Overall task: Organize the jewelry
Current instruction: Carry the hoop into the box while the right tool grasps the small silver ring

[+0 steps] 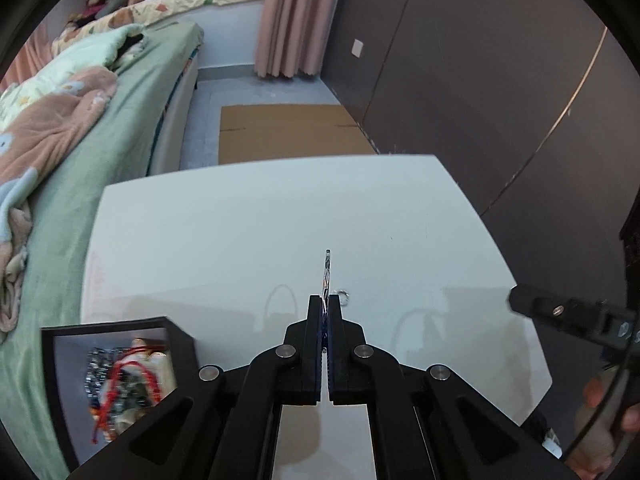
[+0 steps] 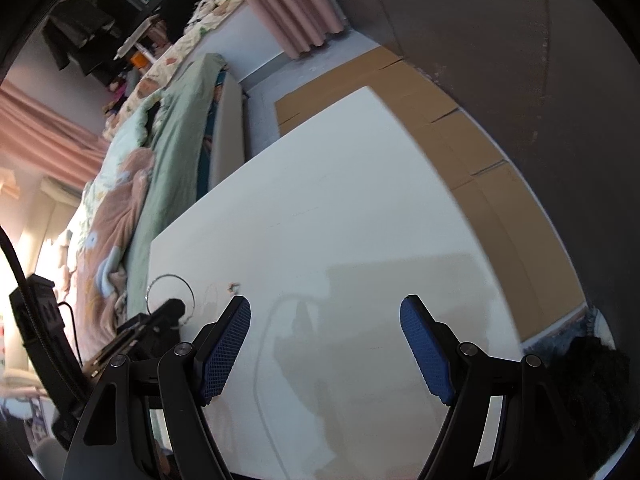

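While the left gripper (image 1: 325,300) is pressed shut on a thin silver bangle (image 1: 326,272), which sticks up edge-on past its fingertips, the right gripper (image 2: 325,312) is spread wide with nothing between its blue pads (image 2: 224,352). A small ring (image 1: 344,295) is seen on the white table (image 1: 260,232), just beside the left fingertips. A black box (image 1: 116,384) with red cord and shiny things inside is set at the table's near left corner. Only in the right wrist view is the bangle shown as a full round hoop (image 2: 170,292). A bed with a green sheet (image 1: 120,128) is seen along the table's left edge, with pink curtains (image 1: 296,16), brown cardboard (image 1: 292,132) on the floor and a dark wall (image 1: 480,80) beyond. No writing can be read.
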